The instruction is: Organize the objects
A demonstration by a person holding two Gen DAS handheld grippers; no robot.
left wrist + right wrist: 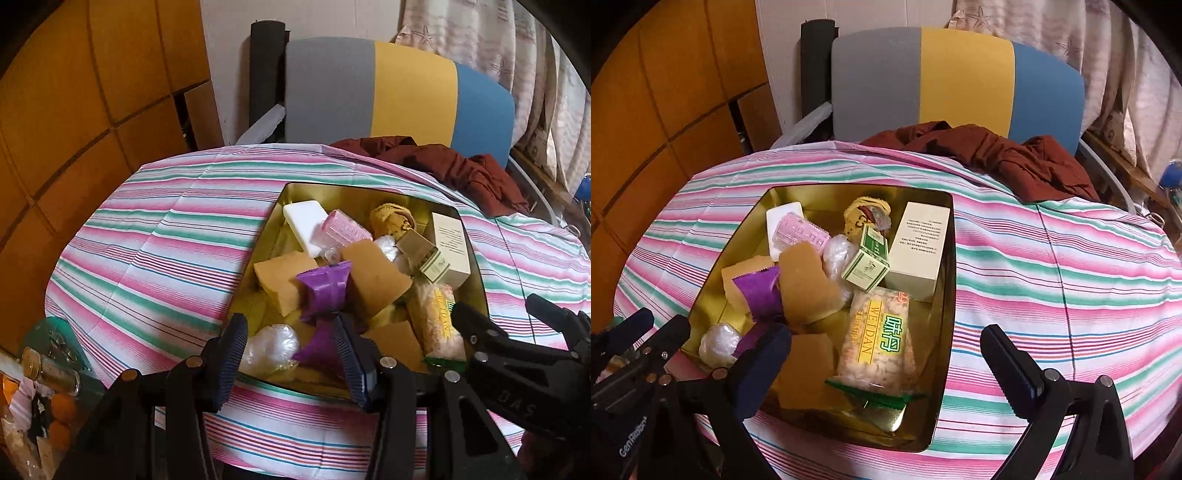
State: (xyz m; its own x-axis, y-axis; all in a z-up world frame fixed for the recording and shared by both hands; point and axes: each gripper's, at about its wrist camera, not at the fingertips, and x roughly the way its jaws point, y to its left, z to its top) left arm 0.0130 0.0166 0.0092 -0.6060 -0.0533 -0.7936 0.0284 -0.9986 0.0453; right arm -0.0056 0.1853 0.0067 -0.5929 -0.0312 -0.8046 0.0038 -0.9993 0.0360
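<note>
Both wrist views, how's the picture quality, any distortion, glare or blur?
Left wrist view: strong fisheye bending of the striped tablecloth, dark vignetted corners, warm dim light. Right wrist view: same curvature, the gold tin has a soft sheen on its inner walls, and the snack packet print stays readable.

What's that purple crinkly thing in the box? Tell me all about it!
The purple wrapper looks like a shiny plastic snack packet with zigzag-cut ends and a pinched, folded middle. It lies tilted inside the gold tin box, resting on the tan sponge blocks, with a clear plastic ball beside its lower end. Its lower end sits between the fingers of the left hand-held gripper, close against the right-hand finger; whether that finger touches it cannot be told.
</note>
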